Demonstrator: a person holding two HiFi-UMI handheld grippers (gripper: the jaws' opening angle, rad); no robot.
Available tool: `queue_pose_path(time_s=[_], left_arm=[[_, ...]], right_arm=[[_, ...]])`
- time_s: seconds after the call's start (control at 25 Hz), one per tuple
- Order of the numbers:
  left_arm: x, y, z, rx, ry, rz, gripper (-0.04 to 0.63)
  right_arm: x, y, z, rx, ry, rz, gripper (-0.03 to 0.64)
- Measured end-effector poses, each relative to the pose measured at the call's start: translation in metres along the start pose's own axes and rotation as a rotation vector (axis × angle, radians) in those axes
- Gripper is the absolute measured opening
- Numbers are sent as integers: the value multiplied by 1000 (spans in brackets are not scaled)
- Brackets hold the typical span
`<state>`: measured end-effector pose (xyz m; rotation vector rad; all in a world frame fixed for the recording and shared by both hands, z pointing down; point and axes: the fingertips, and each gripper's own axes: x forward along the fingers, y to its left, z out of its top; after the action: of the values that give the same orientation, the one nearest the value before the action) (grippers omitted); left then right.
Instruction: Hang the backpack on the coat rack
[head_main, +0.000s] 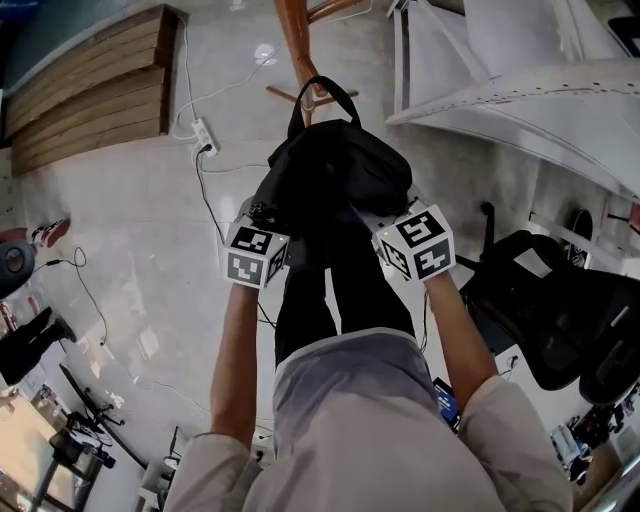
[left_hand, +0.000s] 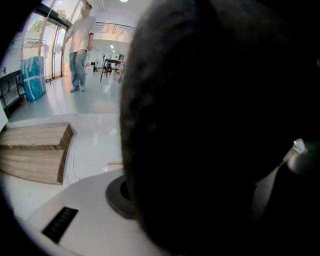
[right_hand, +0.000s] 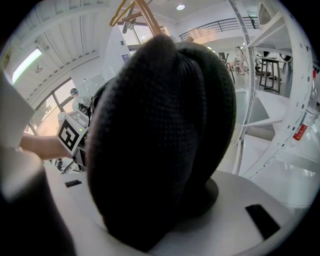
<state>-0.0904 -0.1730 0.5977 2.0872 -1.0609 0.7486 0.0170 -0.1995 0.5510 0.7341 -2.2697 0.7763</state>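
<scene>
Now my left gripper (head_main: 263, 212) and right gripper (head_main: 393, 208) clamp backpack (head_main: 335, 175); loop (head_main: 322, 92) perhaps not hooked on coat rack (head_main: 296, 42), so release drops it.

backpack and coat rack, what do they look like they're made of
Backpack: black textile, matte, probably synthetic; the right gripper view shows a fine woven or mesh grain. Coat rack: seems to be wood, reddish-brown with a smooth, slightly glossy finish; grain is too small to confirm.
</scene>
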Motion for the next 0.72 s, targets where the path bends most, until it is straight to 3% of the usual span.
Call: queue_pose_path(time_s=[0.72], left_arm=[[26, 18, -7, -26, 41, -3, 163]], right_arm=[[29, -22, -3, 23, 24, -3, 186]])
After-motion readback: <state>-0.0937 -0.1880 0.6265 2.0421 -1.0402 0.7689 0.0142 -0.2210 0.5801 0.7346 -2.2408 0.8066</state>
